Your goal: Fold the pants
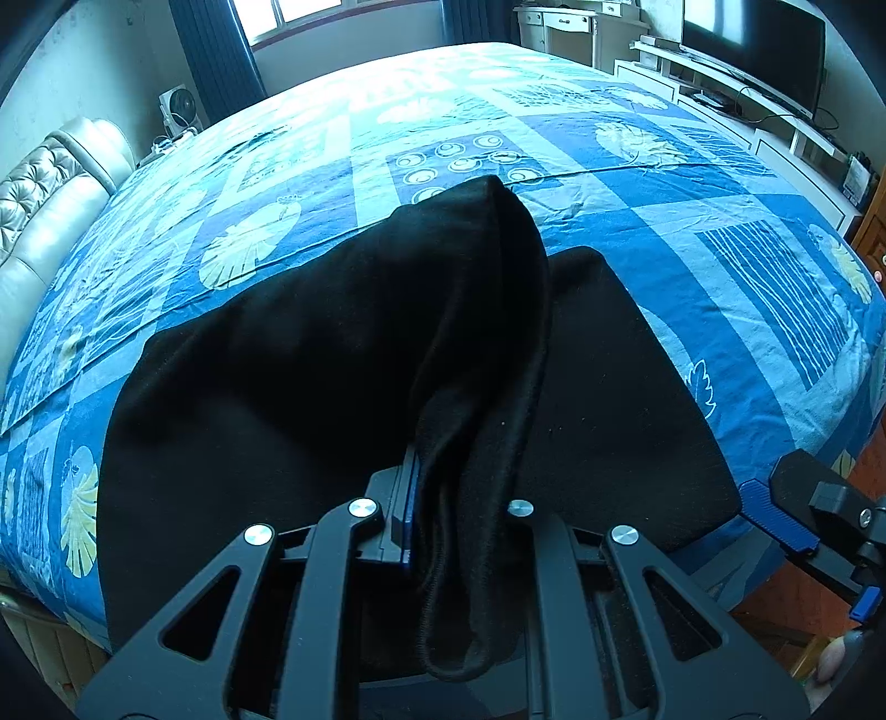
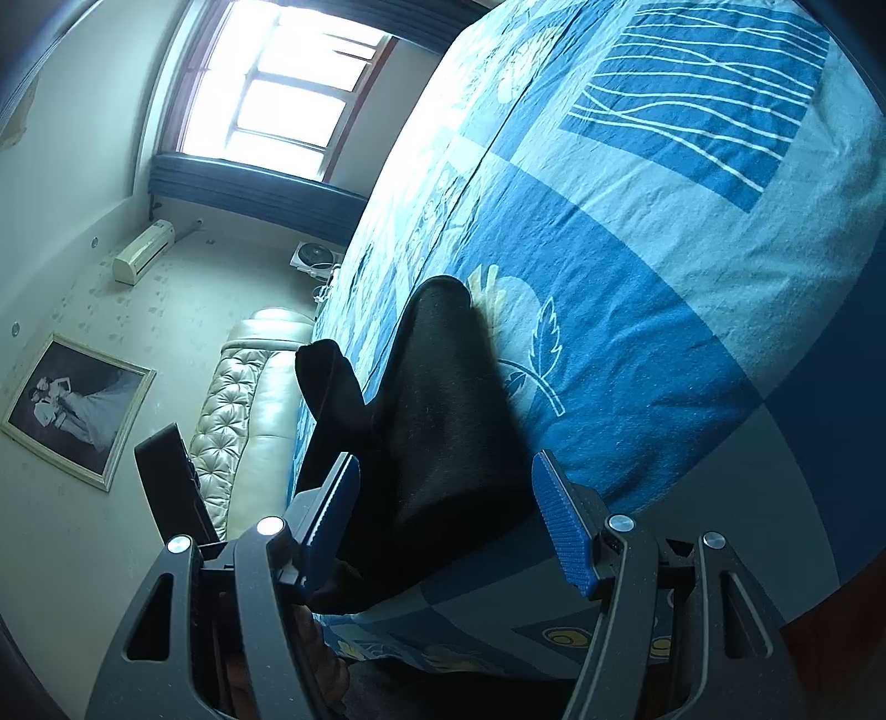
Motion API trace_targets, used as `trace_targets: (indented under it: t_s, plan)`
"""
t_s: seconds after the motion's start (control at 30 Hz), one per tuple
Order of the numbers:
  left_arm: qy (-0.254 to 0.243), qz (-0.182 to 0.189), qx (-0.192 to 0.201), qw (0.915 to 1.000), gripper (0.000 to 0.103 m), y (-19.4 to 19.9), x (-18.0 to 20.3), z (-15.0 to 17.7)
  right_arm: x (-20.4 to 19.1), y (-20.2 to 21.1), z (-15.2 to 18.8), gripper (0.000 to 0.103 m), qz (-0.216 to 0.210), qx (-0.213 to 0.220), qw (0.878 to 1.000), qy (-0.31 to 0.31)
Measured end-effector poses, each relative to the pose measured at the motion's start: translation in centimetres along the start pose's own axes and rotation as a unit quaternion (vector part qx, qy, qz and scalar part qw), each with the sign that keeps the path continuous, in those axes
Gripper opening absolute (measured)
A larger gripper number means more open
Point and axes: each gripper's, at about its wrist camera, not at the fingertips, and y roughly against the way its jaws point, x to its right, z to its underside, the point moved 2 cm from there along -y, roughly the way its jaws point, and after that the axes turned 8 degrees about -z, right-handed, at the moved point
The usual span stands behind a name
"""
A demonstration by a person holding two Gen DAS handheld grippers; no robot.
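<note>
Black pants (image 1: 343, 387) lie on the blue patterned bedspread (image 1: 664, 232) near the bed's front edge. My left gripper (image 1: 459, 498) is shut on a bunched fold of the pants and holds it lifted above the flat part. My right gripper (image 2: 443, 515) is open, its blue pads (image 2: 565, 526) on either side of the pants' edge (image 2: 443, 421) at the bed's edge, not closed on it. The right gripper also shows at the right edge of the left wrist view (image 1: 819, 509).
A padded cream headboard (image 1: 50, 210) lies left of the bed. A white TV stand with a television (image 1: 758, 50) stands at the back right. A window (image 2: 282, 94) and a fan (image 1: 180, 108) are at the far side.
</note>
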Motion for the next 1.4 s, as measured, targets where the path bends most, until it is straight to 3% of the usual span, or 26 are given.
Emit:
trace_targets:
  t_s: [0.63,0.77,0.87,0.93,1.0,1.13,1.27,1.4]
  plan:
    - [-0.013,-0.021,0.003,0.9997,0.015,0.0,0.8,0.0,0.7,0.4,-0.2,0.065,0.001,0.006,1.0,-0.008]
    - [-0.017,-0.01,0.013,0.9997,0.028,0.6,1.3,0.0,0.6,1.1,-0.4,0.065,0.007,0.014,1.0,-0.006]
    - [-0.028,0.016,0.023,0.9992,0.059,1.7,2.0,0.1,0.2,1.9,-0.8,0.065,0.013,0.023,1.0,-0.001]
    - [-0.021,0.043,0.038,0.9981,0.067,3.0,1.8,0.3,-0.3,2.5,-1.0,0.065,0.017,0.03,0.999,0.005]
    - [-0.012,0.073,0.052,0.9959,0.085,4.4,1.2,0.4,-0.9,3.0,-1.2,0.065,0.02,0.036,0.999,0.011]
    - [0.018,0.12,0.074,0.9898,0.093,6.7,-2.5,0.8,-2.8,2.9,-1.4,0.065,0.021,0.032,0.999,0.033]
    - [0.061,0.149,0.062,0.985,0.099,6.8,-8.8,1.5,-5.0,0.8,-1.2,0.065,0.021,0.003,0.998,0.055]
    - [0.123,0.145,0.049,0.9806,0.1,5.6,-16.4,3.2,-6.8,-3.3,-0.9,0.068,0.03,-0.045,0.994,0.089]
